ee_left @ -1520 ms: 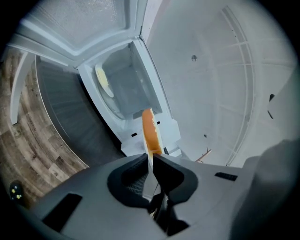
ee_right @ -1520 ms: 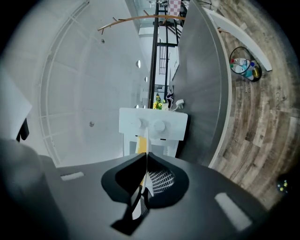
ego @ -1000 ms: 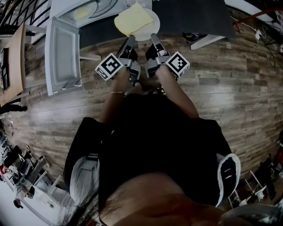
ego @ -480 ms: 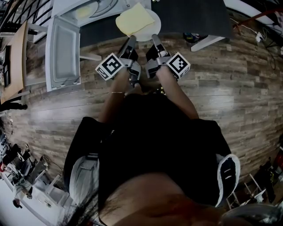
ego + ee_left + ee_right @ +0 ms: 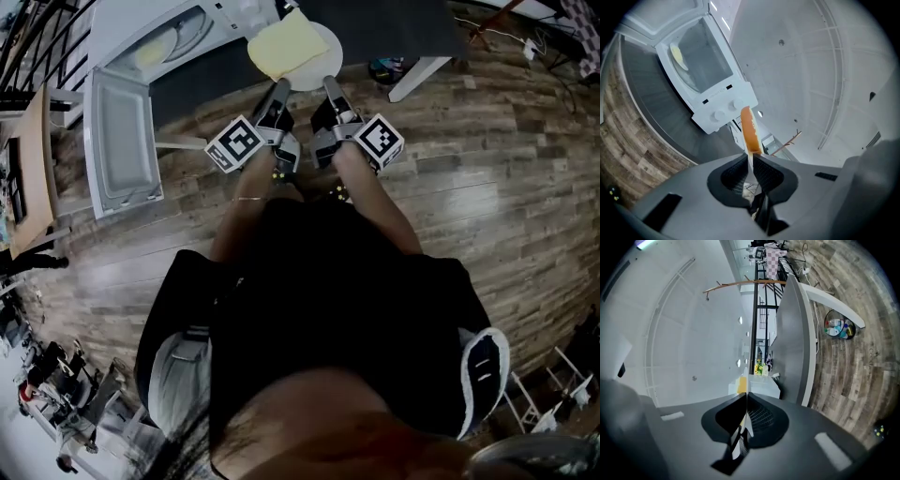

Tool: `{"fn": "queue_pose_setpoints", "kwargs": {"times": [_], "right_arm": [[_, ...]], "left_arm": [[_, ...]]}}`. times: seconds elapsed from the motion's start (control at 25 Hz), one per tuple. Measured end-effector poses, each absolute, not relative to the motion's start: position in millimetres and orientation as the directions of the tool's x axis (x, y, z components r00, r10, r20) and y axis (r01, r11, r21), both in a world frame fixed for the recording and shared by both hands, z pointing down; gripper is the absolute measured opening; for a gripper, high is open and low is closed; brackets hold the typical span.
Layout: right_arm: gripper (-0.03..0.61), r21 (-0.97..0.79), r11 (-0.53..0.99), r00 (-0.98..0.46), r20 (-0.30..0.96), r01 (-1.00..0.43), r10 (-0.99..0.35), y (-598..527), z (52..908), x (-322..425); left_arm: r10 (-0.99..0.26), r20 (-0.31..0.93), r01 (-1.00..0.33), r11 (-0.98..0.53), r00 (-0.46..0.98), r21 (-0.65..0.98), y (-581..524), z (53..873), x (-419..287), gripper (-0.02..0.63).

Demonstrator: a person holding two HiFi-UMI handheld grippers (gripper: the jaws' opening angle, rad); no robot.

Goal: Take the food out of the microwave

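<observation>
A white plate (image 5: pixel 321 58) with a flat yellow piece of food (image 5: pixel 284 44) is held in the air between both grippers, in front of the dark tabletop (image 5: pixel 394 23). My left gripper (image 5: pixel 278 92) is shut on the plate's near left rim. In the left gripper view the food (image 5: pixel 749 127) stands edge-on above the shut jaws of the left gripper (image 5: pixel 750 161). My right gripper (image 5: pixel 329 86) is shut on the near right rim, and the thin white plate (image 5: pixel 746 397) shows between its pads. The white microwave (image 5: pixel 708 75) stands at the left with its door (image 5: pixel 122 141) hanging open.
A pale yellow patch (image 5: pixel 676 55) shows inside the microwave cavity. White table legs (image 5: pixel 417 77) and a small holder of coloured items (image 5: pixel 839 329) stand on the wood floor to the right. A wooden chair (image 5: pixel 28 150) is at the far left.
Both grippers have carried the plate a little to the right, away from the open microwave, which now sits further left in the head view. Both grips are unchanged.
</observation>
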State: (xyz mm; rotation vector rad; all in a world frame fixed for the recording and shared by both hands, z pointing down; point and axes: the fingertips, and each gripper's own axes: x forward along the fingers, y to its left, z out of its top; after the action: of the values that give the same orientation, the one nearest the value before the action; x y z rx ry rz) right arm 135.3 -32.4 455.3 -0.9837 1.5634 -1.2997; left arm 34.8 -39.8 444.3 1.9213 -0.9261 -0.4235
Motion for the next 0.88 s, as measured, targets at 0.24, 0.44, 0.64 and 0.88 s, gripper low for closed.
{"fn": "queue_pose_setpoints", "kwargs": {"times": [0.24, 0.44, 0.64, 0.88], "right_arm": [[0.005, -0.986, 0.145, -0.262, -0.119, -0.084, -0.958, -23.6, 456.9, 167.6], [0.005, -0.986, 0.143, -0.214, -0.121, -0.091, -0.969, -21.9, 457.6, 190.2], [0.005, -0.987, 0.127, -0.155, -0.11, -0.103, -0.982, -31.2, 462.3, 229.3], [0.005, -0.987, 0.106, -0.122, -0.092, -0.119, -0.988, -36.0, 463.6, 248.2]], "left_arm": [[-0.706, 0.074, -0.404, -0.313, 0.704, 0.86, -38.3, 445.1, 66.6, 0.032], [-0.667, 0.075, -0.385, -0.331, 0.742, 0.861, -41.7, 448.4, 90.9, 0.032], [-0.62, 0.072, -0.358, -0.35, 0.781, 0.866, -56.9, 451.8, 131.7, 0.032], [-0.589, 0.073, -0.344, -0.363, 0.805, 0.866, -65.4, 452.0, 151.3, 0.032]]}}
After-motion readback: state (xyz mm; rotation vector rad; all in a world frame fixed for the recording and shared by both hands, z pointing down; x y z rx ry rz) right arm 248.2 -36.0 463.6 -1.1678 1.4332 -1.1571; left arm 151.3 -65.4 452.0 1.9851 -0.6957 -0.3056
